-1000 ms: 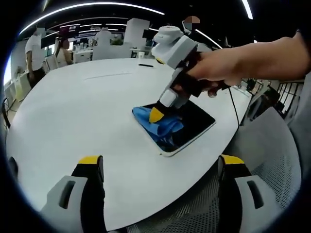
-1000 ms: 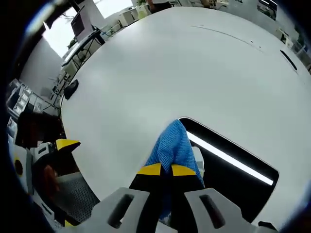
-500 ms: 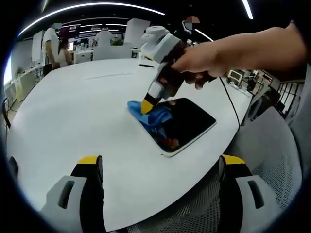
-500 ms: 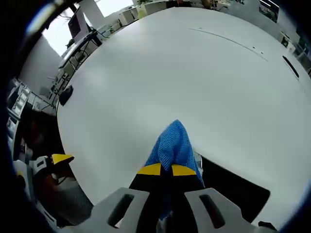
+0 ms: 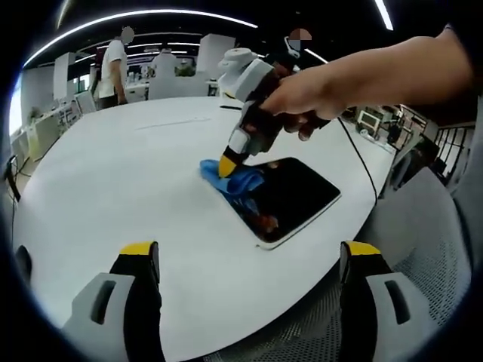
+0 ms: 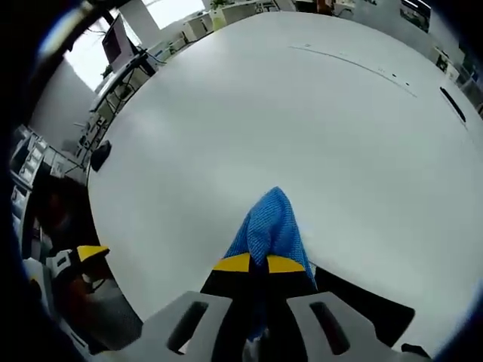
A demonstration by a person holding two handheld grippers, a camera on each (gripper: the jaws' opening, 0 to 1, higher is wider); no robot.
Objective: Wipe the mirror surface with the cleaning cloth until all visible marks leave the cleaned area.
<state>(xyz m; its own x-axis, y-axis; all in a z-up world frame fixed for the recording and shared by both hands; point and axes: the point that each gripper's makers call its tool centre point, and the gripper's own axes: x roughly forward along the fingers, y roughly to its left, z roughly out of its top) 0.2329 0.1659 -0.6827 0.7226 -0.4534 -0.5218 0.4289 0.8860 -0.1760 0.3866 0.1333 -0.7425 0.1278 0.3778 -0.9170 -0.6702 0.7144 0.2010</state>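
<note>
- On the white table (image 5: 113, 181), near its edge: dark mirror (image 5: 298, 192) lying flat, white-rimmed.
- Right hand-held gripper (image 5: 226, 166), held by a hand (image 5: 302, 98), yellow tips pressed together, pinching blue cloth (image 5: 238, 181); cloth sits on mirror's far corner, partly over onto table.
- Right gripper view: cloth (image 6: 268, 226) bunched btwn jaws, mirror (image 6: 362, 309) dark to the right.
- Left hand-held gripper (image 5: 249, 260) spread wide, holding nothing, well apart from mirror.
- Bkgd: person (image 5: 113, 64) standing beyond table.
</note>
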